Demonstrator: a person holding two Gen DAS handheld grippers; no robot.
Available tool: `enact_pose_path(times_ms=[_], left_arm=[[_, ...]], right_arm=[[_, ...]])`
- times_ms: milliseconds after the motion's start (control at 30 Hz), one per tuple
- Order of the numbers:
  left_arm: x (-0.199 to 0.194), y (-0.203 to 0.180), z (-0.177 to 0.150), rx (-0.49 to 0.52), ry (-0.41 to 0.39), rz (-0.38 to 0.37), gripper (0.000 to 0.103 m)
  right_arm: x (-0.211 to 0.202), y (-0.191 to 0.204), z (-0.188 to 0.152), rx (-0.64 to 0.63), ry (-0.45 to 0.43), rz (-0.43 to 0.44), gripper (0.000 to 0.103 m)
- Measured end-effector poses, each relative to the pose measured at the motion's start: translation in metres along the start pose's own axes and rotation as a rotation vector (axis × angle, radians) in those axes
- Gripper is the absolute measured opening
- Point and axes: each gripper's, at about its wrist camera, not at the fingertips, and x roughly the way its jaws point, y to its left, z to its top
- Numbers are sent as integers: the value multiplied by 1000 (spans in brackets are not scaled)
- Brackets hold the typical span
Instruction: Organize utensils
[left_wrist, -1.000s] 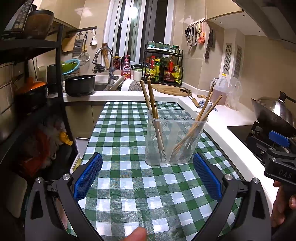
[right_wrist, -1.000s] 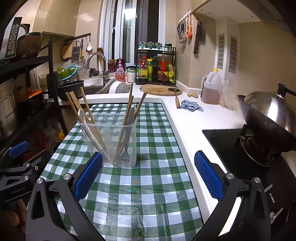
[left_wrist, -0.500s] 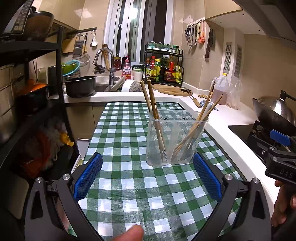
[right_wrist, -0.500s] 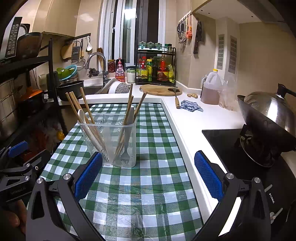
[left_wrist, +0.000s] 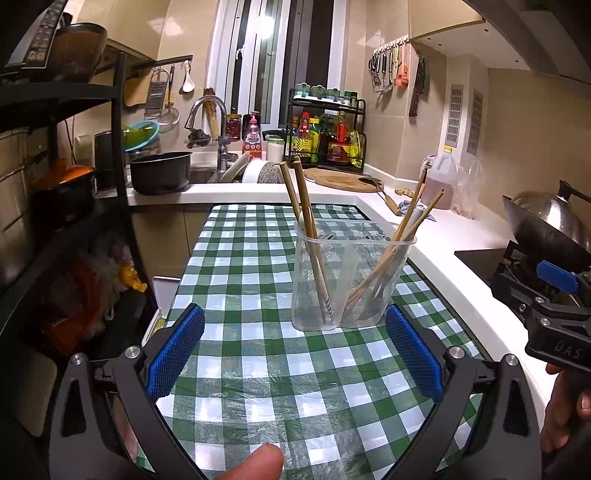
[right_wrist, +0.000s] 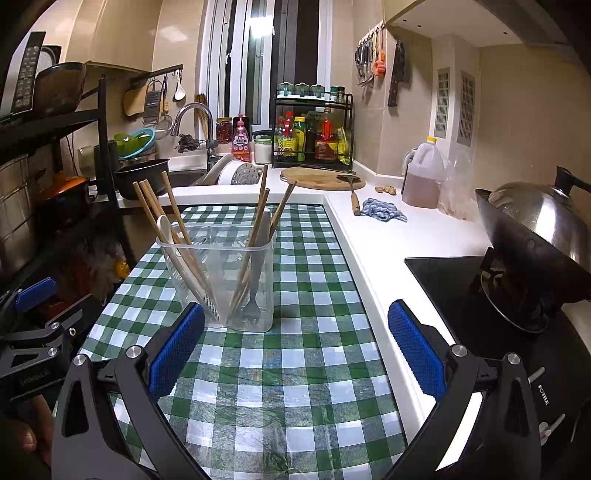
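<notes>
From the left wrist, the left gripper (left_wrist: 293, 349) is held wide apart and empty above the green checked tablecloth (left_wrist: 258, 369). Just ahead, a clear utensil holder (left_wrist: 351, 280) is seen upright, with chopsticks (left_wrist: 306, 221) leaned in its compartments.

From the right wrist, the right gripper (right_wrist: 295, 349) is likewise spread wide, nothing gripped. The holder (right_wrist: 221, 280) is shown left of centre, a white spoon (right_wrist: 164, 225) and fork (right_wrist: 255, 284) stood inside. A wok (right_wrist: 535, 236) is parked at right.
</notes>
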Motion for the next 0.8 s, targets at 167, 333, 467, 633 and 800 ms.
enact_pose_path(times_ms=[167, 333, 467, 633, 800], left_arm=[[1, -1, 0, 7, 6, -7, 95], [0, -2, 0, 15, -6, -6, 95], [-2, -2, -1, 22, -16, -29, 95], [-1, -5, -1, 32, -17, -13, 95], [0, -4, -1, 24, -11, -7, 95]], right_arm=[[0, 0, 0, -2, 0, 0, 98], [0, 0, 0, -2, 1, 0, 98], [0, 2, 0, -3, 1, 0, 98], [0, 2, -1, -3, 1, 0, 98], [0, 3, -1, -4, 3, 1, 98]])
